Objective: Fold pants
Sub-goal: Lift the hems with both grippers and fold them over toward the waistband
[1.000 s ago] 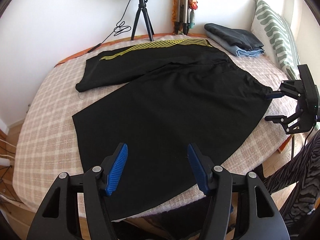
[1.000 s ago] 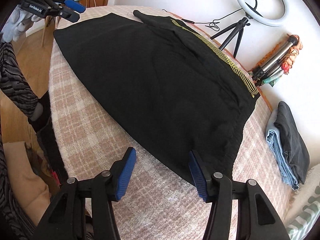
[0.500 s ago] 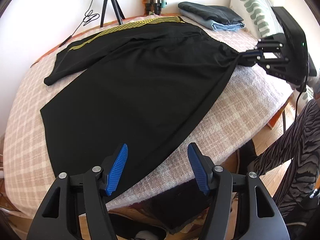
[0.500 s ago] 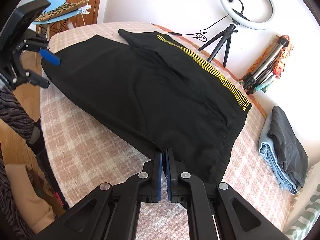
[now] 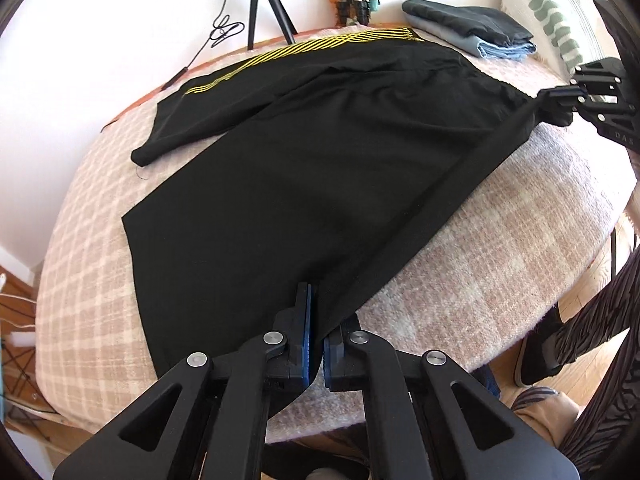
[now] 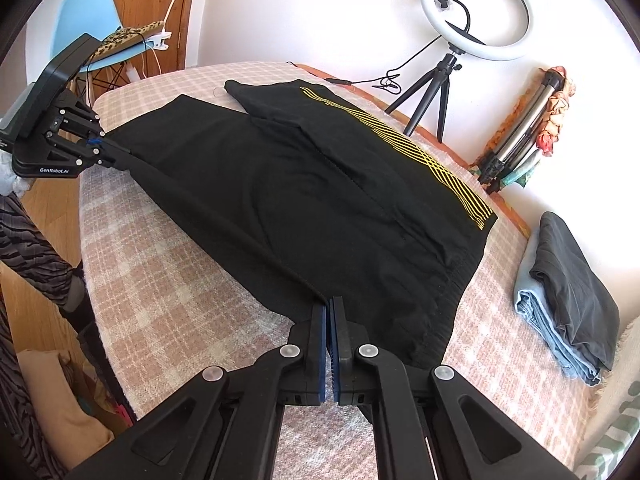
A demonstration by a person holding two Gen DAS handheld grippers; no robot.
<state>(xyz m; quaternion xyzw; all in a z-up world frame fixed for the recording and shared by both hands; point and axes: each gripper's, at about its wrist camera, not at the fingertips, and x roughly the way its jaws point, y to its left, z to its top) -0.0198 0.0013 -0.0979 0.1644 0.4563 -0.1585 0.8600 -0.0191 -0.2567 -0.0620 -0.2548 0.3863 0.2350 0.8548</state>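
Near edge pinched at both ends, ready for the fold.

Left tongs (image 5: 316, 344) clenched on hem of black pants (image 5: 320, 152) spread across plaid bed (image 5: 500, 240); right tongs (image 6: 330, 316) clenched on waistband corner, likely to carry edge over evenly.

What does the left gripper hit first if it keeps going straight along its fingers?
The left gripper is already shut on the near edge of the black pants, so going straight on it would likely just push into that fabric, bunching it across the plaid blanket. Depth beyond that is unclear.
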